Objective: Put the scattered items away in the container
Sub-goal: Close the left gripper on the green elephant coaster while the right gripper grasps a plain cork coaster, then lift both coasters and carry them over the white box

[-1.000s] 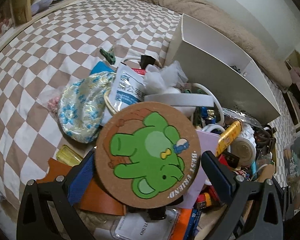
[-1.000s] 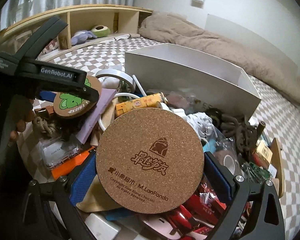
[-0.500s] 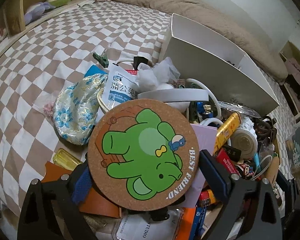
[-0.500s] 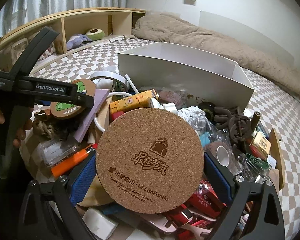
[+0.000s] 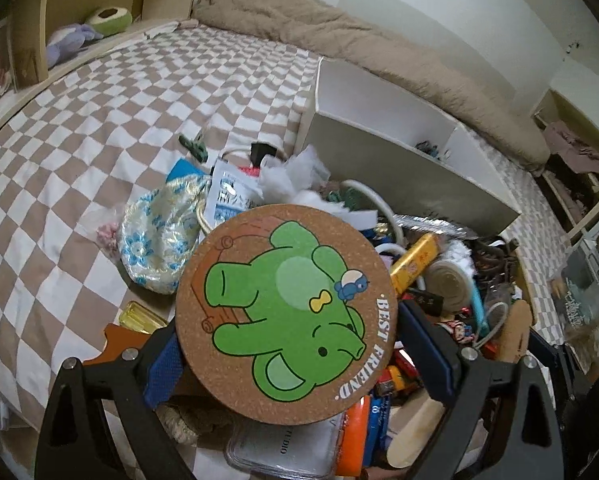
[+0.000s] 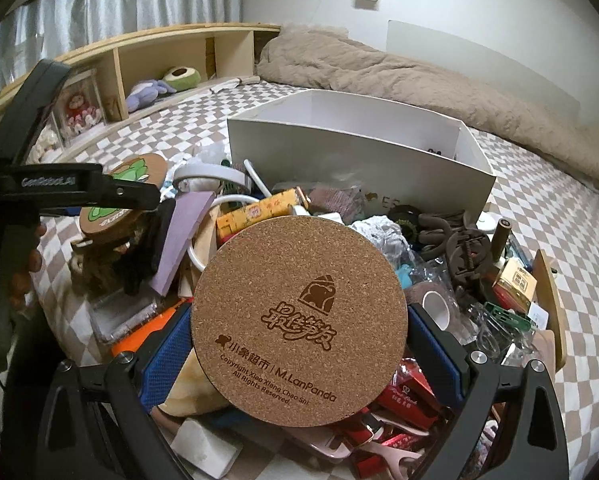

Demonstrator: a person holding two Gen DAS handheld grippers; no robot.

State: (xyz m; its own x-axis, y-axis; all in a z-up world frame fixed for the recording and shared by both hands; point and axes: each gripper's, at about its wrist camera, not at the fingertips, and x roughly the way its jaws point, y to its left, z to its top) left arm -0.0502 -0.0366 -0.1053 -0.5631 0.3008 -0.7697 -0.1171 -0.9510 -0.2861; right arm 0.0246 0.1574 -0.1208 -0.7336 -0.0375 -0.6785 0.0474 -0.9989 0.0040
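Note:
My left gripper (image 5: 287,344) is shut on a round cork coaster with a green elephant (image 5: 287,316), held flat above the pile of scattered items (image 5: 419,280). My right gripper (image 6: 299,344) is shut on a plain cork coaster with printed text (image 6: 299,320), held above the same pile (image 6: 439,264). The white open box (image 5: 399,160) stands on the bed behind the pile, nearly empty; it also shows in the right wrist view (image 6: 359,160). The left gripper and its green coaster (image 6: 123,200) show at the left of the right wrist view.
The checkered bedspread (image 5: 99,140) lies left of the pile. A beige blanket (image 5: 339,32) runs behind the box. A wooden shelf with plush toys (image 6: 159,80) lines the far left. A floral pouch (image 5: 159,240) lies at the pile's left edge.
Both grippers have risen and tilted up with their coasters still held. The box and the room behind it show more fully now.

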